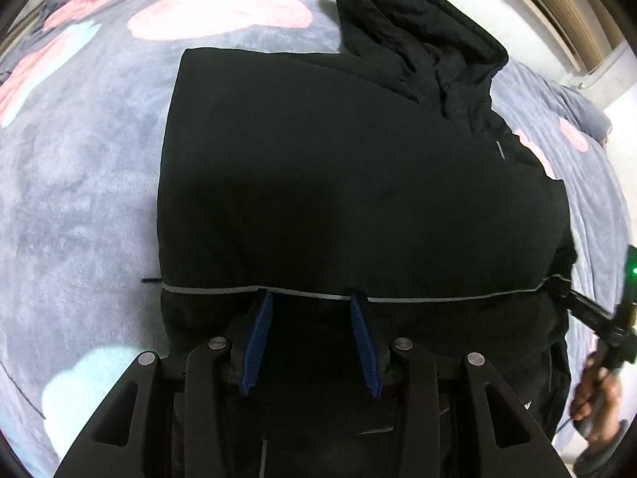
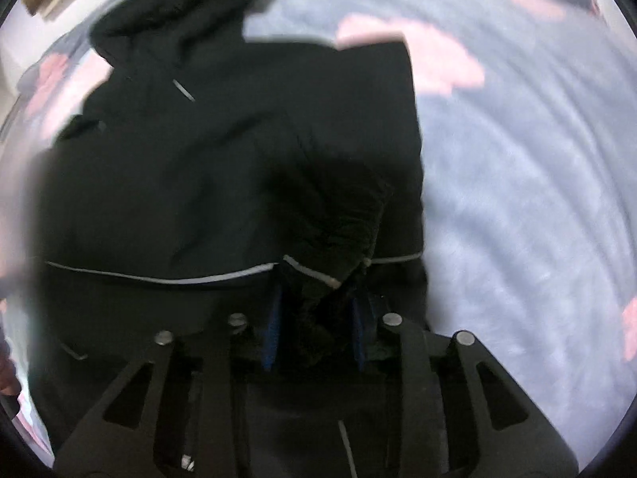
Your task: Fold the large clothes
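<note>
Black hooded jacket [image 1: 318, 167] spread on the grey fleece blanket [image 1: 79, 199], mid-fold.
Left hand-held gripper [image 1: 310, 302] hovers apart over the jacket's hem; right hand-held gripper [image 2: 318, 298] pinches bunched hem fabric (a thick wad), which could slip and undo the fold.
</note>
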A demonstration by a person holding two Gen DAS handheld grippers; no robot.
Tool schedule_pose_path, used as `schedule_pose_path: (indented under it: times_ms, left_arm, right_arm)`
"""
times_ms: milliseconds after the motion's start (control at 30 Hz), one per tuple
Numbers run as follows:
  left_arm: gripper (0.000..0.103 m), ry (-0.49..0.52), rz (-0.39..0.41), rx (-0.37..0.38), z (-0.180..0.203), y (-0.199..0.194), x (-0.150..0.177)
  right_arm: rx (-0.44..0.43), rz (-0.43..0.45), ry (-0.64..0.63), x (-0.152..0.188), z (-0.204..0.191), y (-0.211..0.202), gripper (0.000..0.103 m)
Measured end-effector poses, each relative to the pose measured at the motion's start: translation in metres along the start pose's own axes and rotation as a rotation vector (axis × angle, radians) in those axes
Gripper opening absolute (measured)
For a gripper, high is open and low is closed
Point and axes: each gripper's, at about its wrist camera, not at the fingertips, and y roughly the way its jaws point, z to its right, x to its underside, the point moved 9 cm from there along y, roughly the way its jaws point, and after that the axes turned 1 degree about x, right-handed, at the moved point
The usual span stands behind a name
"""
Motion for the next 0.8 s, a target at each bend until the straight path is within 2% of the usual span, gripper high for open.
schedule_pose_path:
  times_ms: [167, 267, 433, 567, 667, 700, 800]
  left_arm:
    - [0.042, 0.024, 0.003, 0.018, 0.000, -0.009, 0.001]
    - [0.042, 0.028, 0.033, 0.050, 0.006, -0.033, 0.000]
    - [0.042, 0.056, 0.127, 0.103, 0.019, -0.072, -0.015]
    - [0.042, 0.065, 0.114, 0.056, 0.020, -0.053, -0.027]
    - [0.042, 0.033, 0.049, 0.018, 0.008, -0.015, -0.022]
    - [0.042, 0.021, 0.027, 0.017, 0.003, -0.001, -0.018]
    - [0.042, 0.028, 0.027, -0.006, 0.004, 0.009, -0.019]
  right_arm:
    - [-0.002, -0.021, -0.005, -0.004, -0.002, -0.007, 0.031]
    - [-0.020, -0.008, -0.001, -0.008, -0.003, -0.035, 0.035]
    - [-0.050, 0.116, -0.045, -0.026, -0.025, -0.083, 0.042]
    - [-0.015, 0.102, -0.091, -0.031, -0.044, -0.064, 0.042]
    - [0.032, 0.033, -0.078, -0.019, -0.038, -0.024, 0.042]
    - [0.033, 0.022, -0.078, -0.025, -0.028, -0.010, 0.041]
    - [0.072, 0.020, -0.118, -0.023, -0.030, -0.002, 0.042]
